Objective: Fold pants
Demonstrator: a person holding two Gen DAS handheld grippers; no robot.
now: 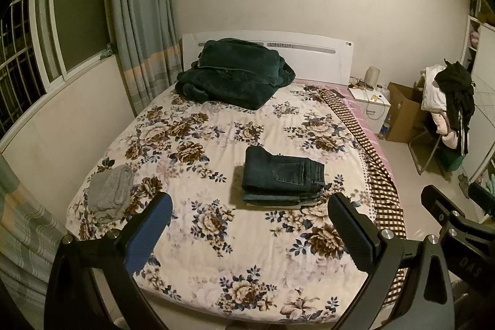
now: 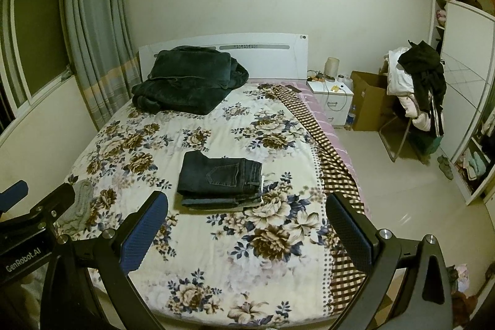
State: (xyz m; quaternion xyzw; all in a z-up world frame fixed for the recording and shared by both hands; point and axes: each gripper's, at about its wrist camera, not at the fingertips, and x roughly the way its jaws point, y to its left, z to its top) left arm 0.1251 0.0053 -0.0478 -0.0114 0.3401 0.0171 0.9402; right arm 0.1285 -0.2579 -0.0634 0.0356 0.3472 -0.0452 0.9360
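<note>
Dark blue jeans point(image 1: 281, 177) lie folded in a neat stack on the floral bedspread point(image 1: 216, 231), a back pocket facing up. They also show in the right wrist view point(image 2: 219, 178). My left gripper point(image 1: 250, 234) is open and empty, held above the near part of the bed, well short of the jeans. My right gripper point(image 2: 247, 234) is open and empty too, also back from the jeans. Part of the right gripper shows at the left view's right edge point(image 1: 448, 218).
A grey garment point(image 1: 108, 194) lies at the bed's left edge. A dark green blanket point(image 1: 235, 73) is piled by the headboard. A checked cloth point(image 1: 365, 150) runs down the bed's right side. A nightstand point(image 2: 334, 101), cardboard box point(image 2: 368, 101) and clothes-laden chair point(image 2: 414, 95) stand to the right.
</note>
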